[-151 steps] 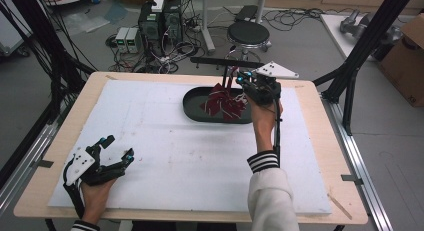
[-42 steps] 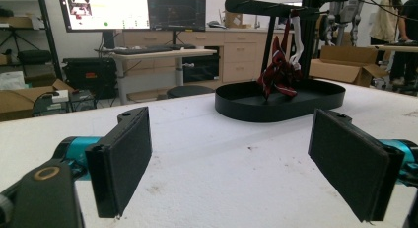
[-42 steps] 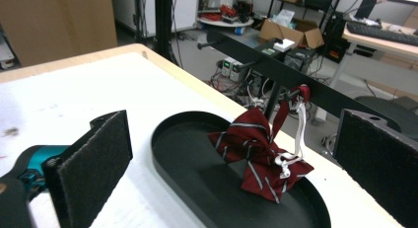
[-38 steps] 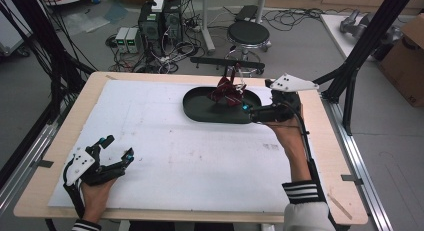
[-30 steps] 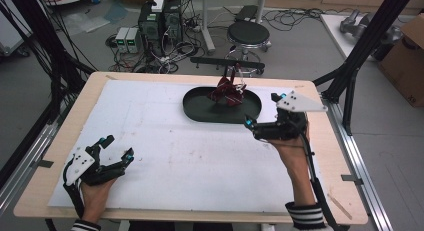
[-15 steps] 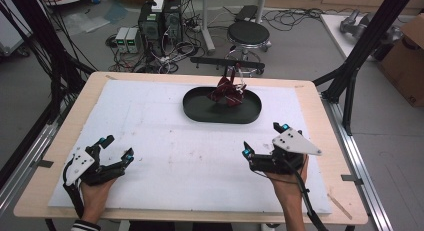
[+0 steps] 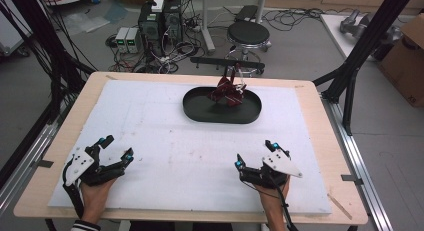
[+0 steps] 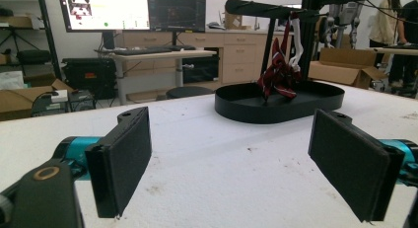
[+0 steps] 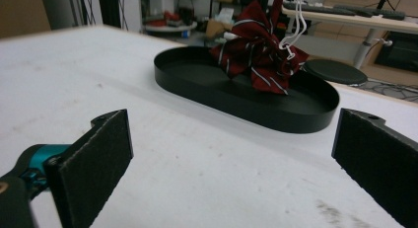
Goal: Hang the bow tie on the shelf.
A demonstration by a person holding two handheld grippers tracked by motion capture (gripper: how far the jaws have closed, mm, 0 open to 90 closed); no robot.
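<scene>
Lab w/ cables, computers and a round stool [image 7: 248, 33] behind your wooden table [image 7: 310, 98], which carries a big white mat [image 7: 165, 141]. On the mat's far middle sits a black oval tray [image 7: 200, 110], and in its right half a crumpled red cloth w/ thin white stripes [image 7: 227, 90] stands bunched up, a white cord [image 9: 291, 28] looping off its top. Your left gripper [image 7: 113, 149] rests at the near-left of the mat, jaws wide apart, nothing btwn them. Your right gripper [image 7: 254, 153] rests at the near-right, jaws also spread wide and empty, well apart from the tray. Both point toward the tray.
</scene>
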